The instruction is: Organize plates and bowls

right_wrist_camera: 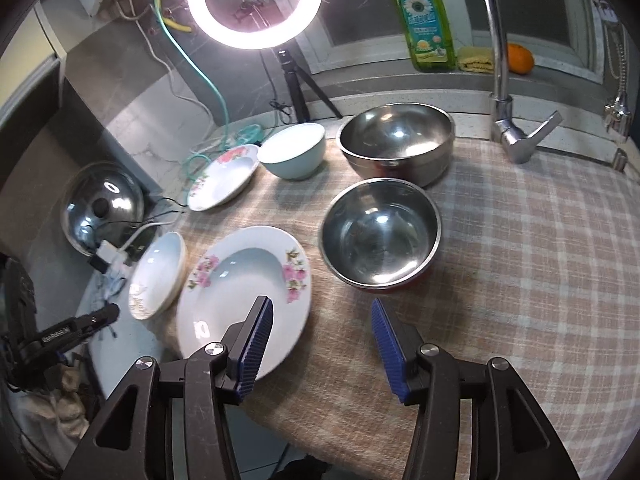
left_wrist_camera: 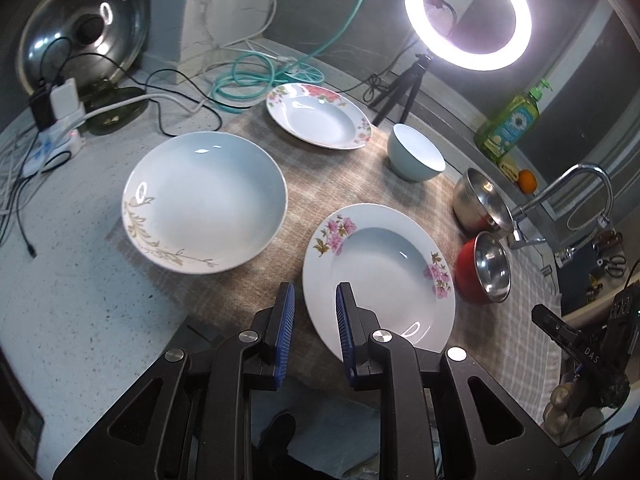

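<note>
Left gripper (left_wrist_camera: 316, 300): jaws apart, holding nothing, hanging low over the near-left rim of the pink-flower plate (left_wrist_camera: 378, 276); right pad seems to sit above the rim, left pad just off it. Right gripper (right_wrist_camera: 322, 320): jaws wide apart, also holding nothing, over bare checked cloth (right_wrist_camera: 520, 260), same plate just to its left, red-sided steel bowl (right_wrist_camera: 380, 236) just ahead.

Ahead-left of the left gripper: big leaf-pattern plate (left_wrist_camera: 204, 200). Far ahead: rose plate (left_wrist_camera: 318, 116), pale blue bowl (left_wrist_camera: 416, 152) to its right. Larger steel bowl (right_wrist_camera: 396, 144) sits behind the red one, near the tap (right_wrist_camera: 504, 80).

Nothing stacked yet, my read. Likely step: left takes the pink-flower plate by its rim.

How to do it well:
- straddle the rim, one pad above, one below; cloth gives a bit, so tip the lower pad under
- bite on the flat rim, not the sloped well
- glazed, slippery: close fully before lifting
- lift level, clear the red bowl on the right
</note>
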